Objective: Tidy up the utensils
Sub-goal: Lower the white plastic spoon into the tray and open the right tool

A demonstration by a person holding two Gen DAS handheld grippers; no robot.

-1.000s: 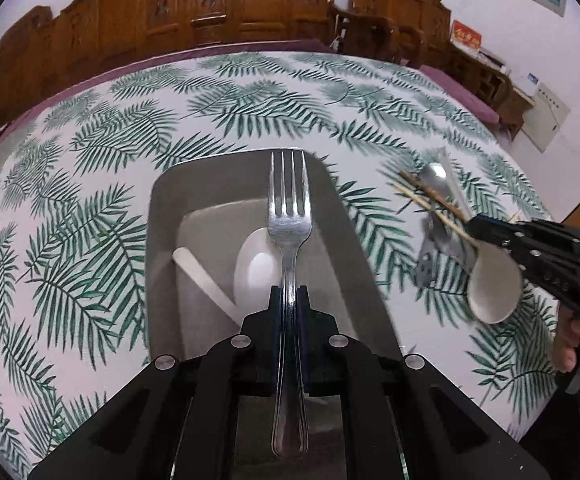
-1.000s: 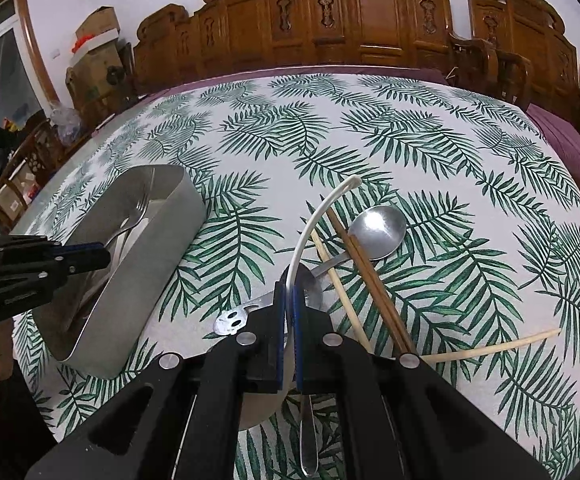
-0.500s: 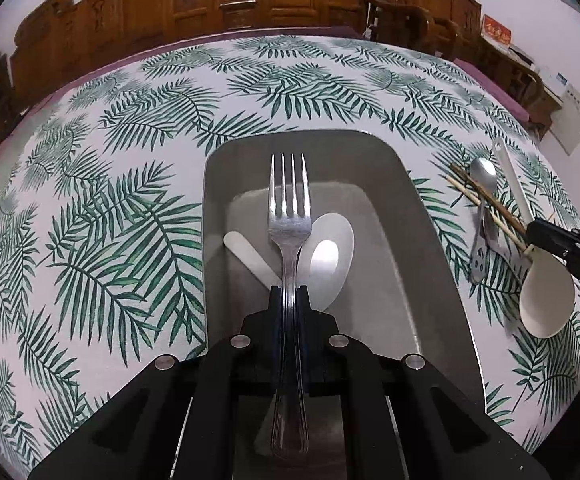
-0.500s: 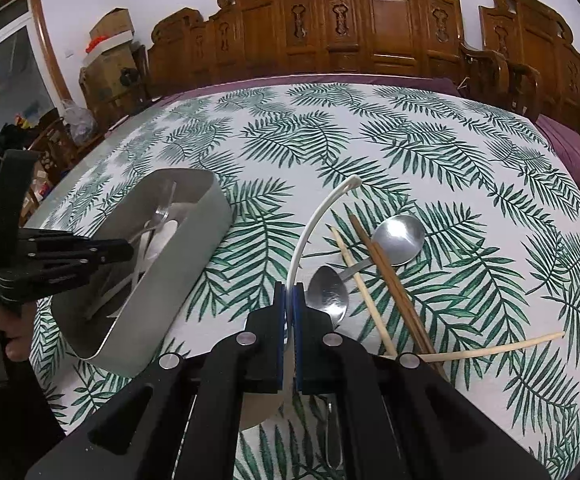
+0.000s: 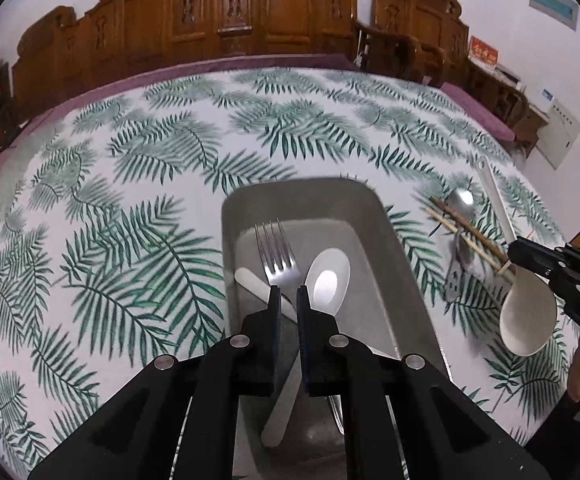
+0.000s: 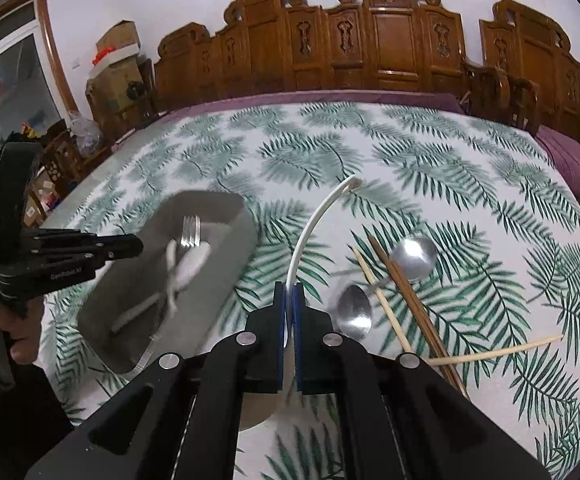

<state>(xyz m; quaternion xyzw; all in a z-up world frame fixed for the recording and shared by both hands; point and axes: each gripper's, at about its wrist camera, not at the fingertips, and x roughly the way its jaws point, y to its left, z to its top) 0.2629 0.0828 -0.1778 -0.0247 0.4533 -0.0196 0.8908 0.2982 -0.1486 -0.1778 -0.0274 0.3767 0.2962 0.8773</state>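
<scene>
A grey metal tray [image 5: 405,280] lies on the leaf-print tablecloth. Inside it lie a steel fork [image 5: 276,254] and a white spoon [image 5: 327,280]. My left gripper [image 5: 286,294] hovers over the tray, jaws slightly apart, the fork lying free below them. My right gripper [image 6: 289,292] is shut on a white ladle [image 6: 313,224]; its bowl [image 5: 527,320] shows in the left wrist view. The tray also shows in the right wrist view [image 6: 226,280].
Right of the tray lie two metal spoons [image 6: 411,252] [image 6: 353,310], dark chopsticks [image 6: 409,292] and pale chopsticks [image 6: 381,304] [image 6: 497,354]. Carved wooden chairs [image 6: 389,44] ring the table's far side. Boxes and clutter [image 6: 114,72] stand at the left.
My left gripper has opened and let go of the fork, which now lies in the tray beside the white spoon. My right gripper has lifted the white ladle and moved toward the tray.
</scene>
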